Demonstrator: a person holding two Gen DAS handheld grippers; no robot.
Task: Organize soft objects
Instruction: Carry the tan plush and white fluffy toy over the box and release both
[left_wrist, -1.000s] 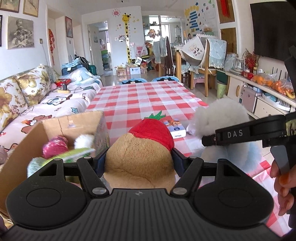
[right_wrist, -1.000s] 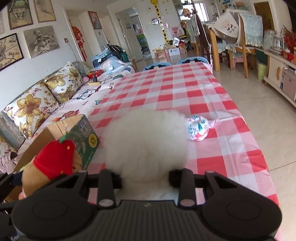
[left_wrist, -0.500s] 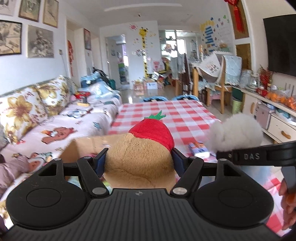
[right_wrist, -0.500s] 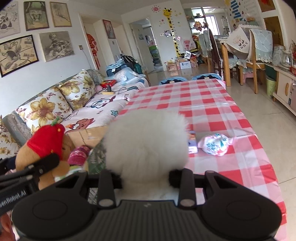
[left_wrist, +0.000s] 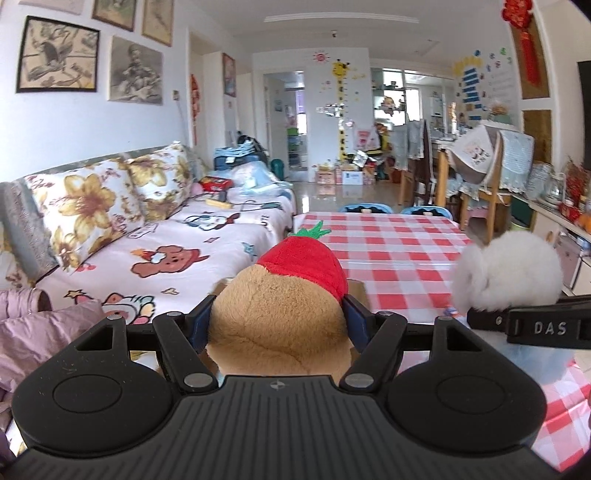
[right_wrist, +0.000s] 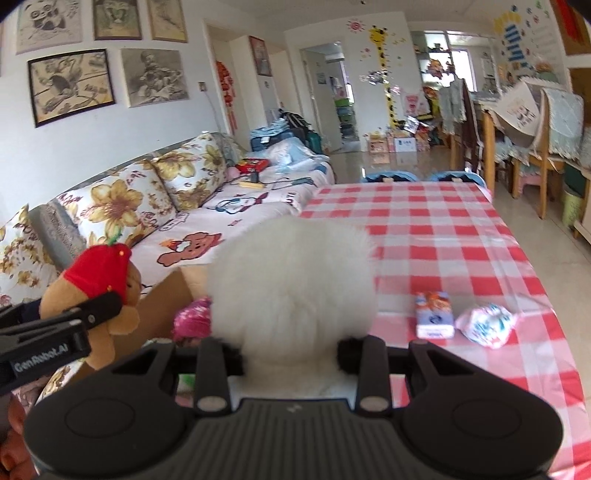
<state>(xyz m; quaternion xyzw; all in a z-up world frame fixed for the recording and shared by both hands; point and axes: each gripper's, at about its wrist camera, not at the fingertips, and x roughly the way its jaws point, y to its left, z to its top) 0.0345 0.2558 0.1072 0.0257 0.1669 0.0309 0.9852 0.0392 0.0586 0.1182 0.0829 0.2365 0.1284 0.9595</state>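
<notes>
The left gripper (left_wrist: 277, 321) is clamped on the brown plush (left_wrist: 277, 317), the right gripper (right_wrist: 291, 349) on the white plush (right_wrist: 291, 280); the cardboard box (right_wrist: 166, 299) lies below both, nearer the left one

Fuzzy brown plush toy (left_wrist: 277, 317); fluffy white plush ball (right_wrist: 291, 288).

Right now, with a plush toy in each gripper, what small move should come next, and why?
Probably lower the fluffy white plush ball, clamped in the right gripper, toward the open cardboard box; the box sits just below it.
</notes>
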